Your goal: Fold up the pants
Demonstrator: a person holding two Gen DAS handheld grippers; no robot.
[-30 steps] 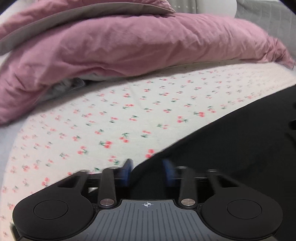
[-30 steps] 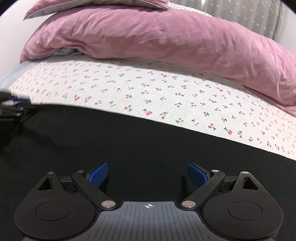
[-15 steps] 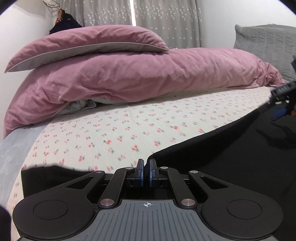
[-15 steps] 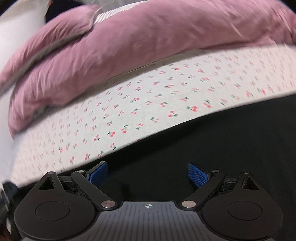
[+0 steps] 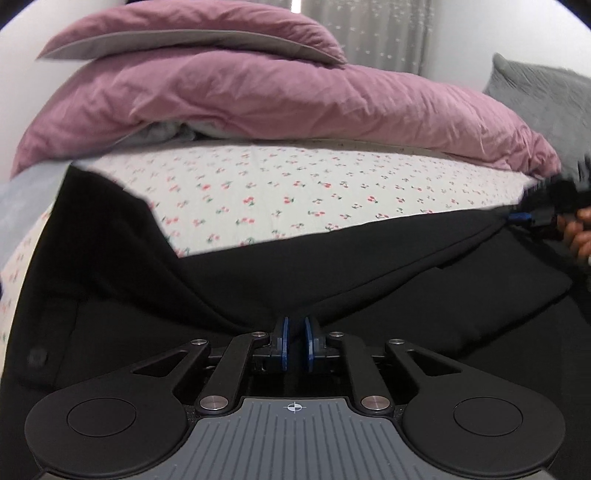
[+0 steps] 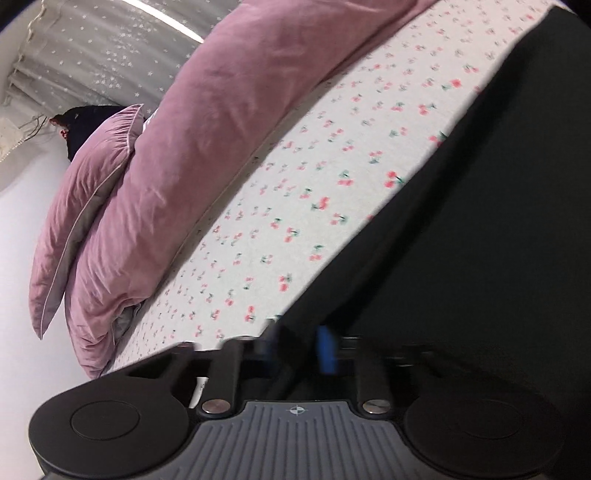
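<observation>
We see a bed covered by a white sheet printed with small red cherries (image 5: 295, 184), which fills the middle band of the left wrist view and runs diagonally through the centre of the right wrist view. Along its far side lies a bulky crumpled mauve-pink duvet (image 5: 277, 99), with a flat mauve pillow with a grey edge (image 5: 192, 29) on top of it in the upper left of the left view; a grey star-dotted curtain (image 6: 96, 48) hangs in the upper left of the right view. The black fabric pants (image 5: 369, 280) spread over the near part of the sheet, taking the lower half of the left view and the whole right side of the right view. In the left view a raised fold of the pants rises to a peak directly at our left gripper (image 5: 294, 343) at bottom centre, whose blue-padded jaws stand almost together, pinching that fold. At the far right edge of that view our right gripper (image 5: 532, 216) meets the far edge of the pants, blurred. In its own view the right gripper (image 6: 295, 350) sits at bottom centre on the pants' edge, too smeared for us to tell how far its jaws are apart.
</observation>
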